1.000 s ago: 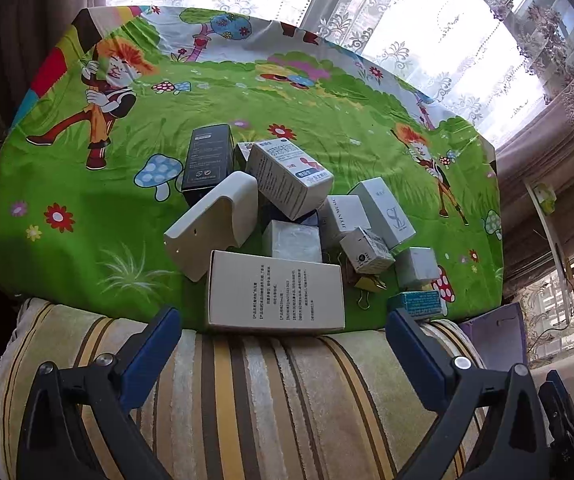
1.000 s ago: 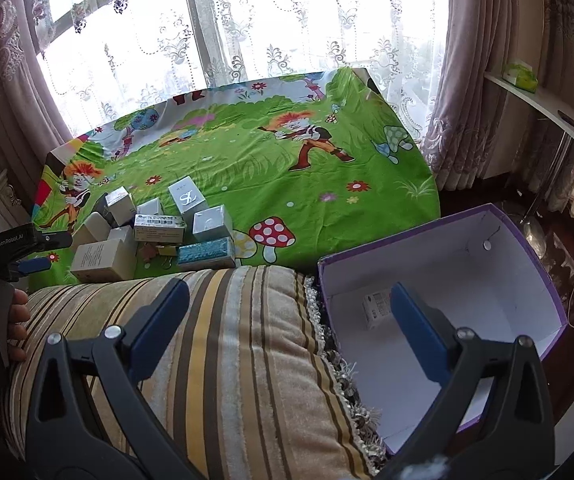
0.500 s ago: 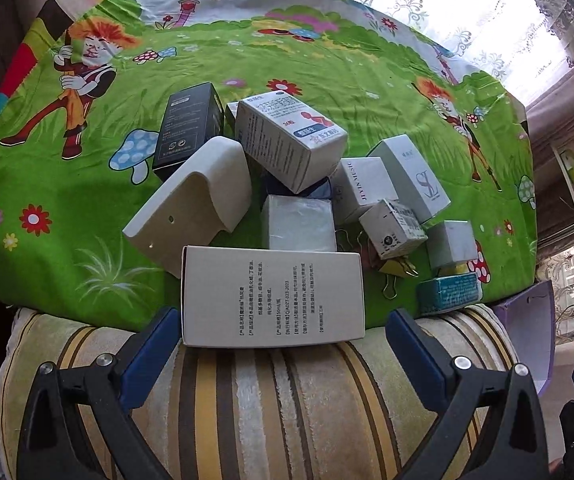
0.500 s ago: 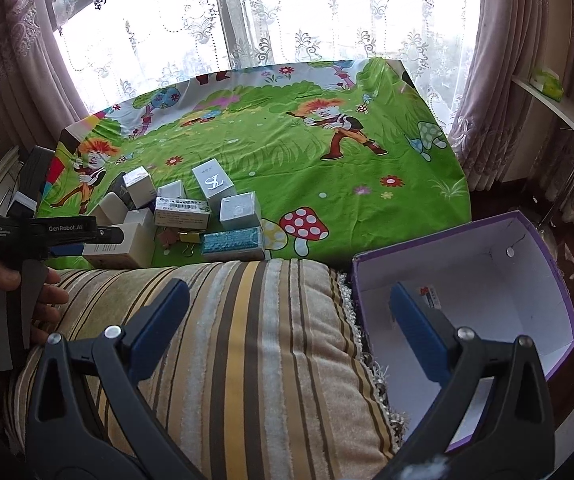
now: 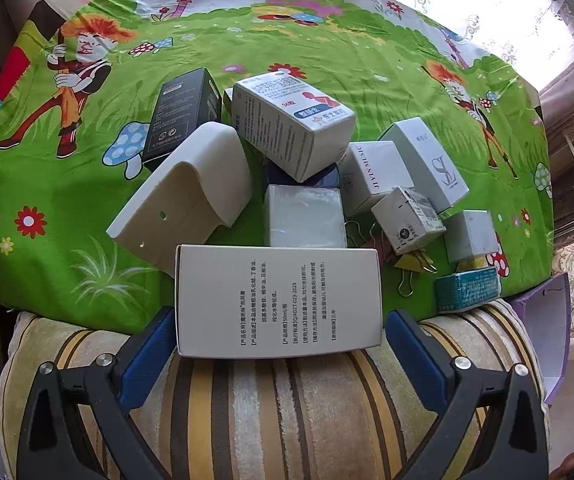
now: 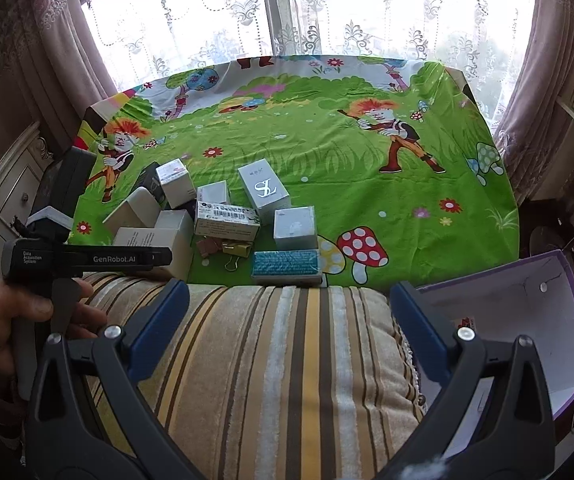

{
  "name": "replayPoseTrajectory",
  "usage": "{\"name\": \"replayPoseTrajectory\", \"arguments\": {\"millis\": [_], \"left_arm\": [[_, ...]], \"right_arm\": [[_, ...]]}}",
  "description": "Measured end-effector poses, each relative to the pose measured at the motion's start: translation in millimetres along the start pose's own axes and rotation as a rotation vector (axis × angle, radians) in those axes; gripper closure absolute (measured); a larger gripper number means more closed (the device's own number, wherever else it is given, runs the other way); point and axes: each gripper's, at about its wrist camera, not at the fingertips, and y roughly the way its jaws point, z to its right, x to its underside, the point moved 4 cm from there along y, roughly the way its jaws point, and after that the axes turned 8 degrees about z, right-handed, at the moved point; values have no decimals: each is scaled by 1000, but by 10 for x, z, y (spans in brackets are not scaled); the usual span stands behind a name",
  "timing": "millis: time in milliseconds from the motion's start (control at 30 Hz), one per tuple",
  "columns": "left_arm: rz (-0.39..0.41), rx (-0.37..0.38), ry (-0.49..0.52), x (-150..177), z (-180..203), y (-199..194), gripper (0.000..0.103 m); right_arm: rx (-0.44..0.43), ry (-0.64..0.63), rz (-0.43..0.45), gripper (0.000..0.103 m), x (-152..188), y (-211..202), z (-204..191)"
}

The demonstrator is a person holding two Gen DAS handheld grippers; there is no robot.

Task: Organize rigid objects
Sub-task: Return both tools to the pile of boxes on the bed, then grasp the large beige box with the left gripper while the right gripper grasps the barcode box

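A pile of small boxes lies on the green cartoon cloth [image 5: 327, 52]. The nearest is a flat white box with printed text [image 5: 279, 300]. My left gripper [image 5: 279, 344] is open, its blue pads on either side of that box's near end, not closed on it. Behind lie a white curved plastic piece [image 5: 191, 192], a black box [image 5: 185, 114], a white medicine box [image 5: 293, 126] and a teal box [image 5: 467, 290]. My right gripper [image 6: 287, 320] is open and empty above the striped cushion [image 6: 279, 360]. The left gripper shows in the right wrist view [image 6: 87, 258].
An open purple box with a white inside [image 6: 527, 328] stands at the right of the cushion, with a small item in it. Binder clips [image 5: 411, 276] lie among the boxes. Curtains and a window stand behind the table.
My left gripper has moved forward to the pile, so the flat white box now sits between its pads. My right gripper has swung left, away from the purple box.
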Motion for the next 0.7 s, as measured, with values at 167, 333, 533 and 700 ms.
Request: {"name": "replayPoseTrajectory", "arguments": {"millis": [167, 333, 533, 700], "left_arm": [[-12, 8, -13, 1, -11, 110, 0], [10, 32, -41, 27, -73, 71, 0], [31, 94, -111, 82, -231, -48, 1], [70, 155, -158, 173, -371, -249, 2]], "right_arm": [[-56, 50, -34, 2, -130, 183, -52], [-167, 108, -91, 2, -222, 449, -164], [-298, 174, -246, 2, -213, 884, -313], [-319, 138, -315, 2, -247, 1159, -442]]}}
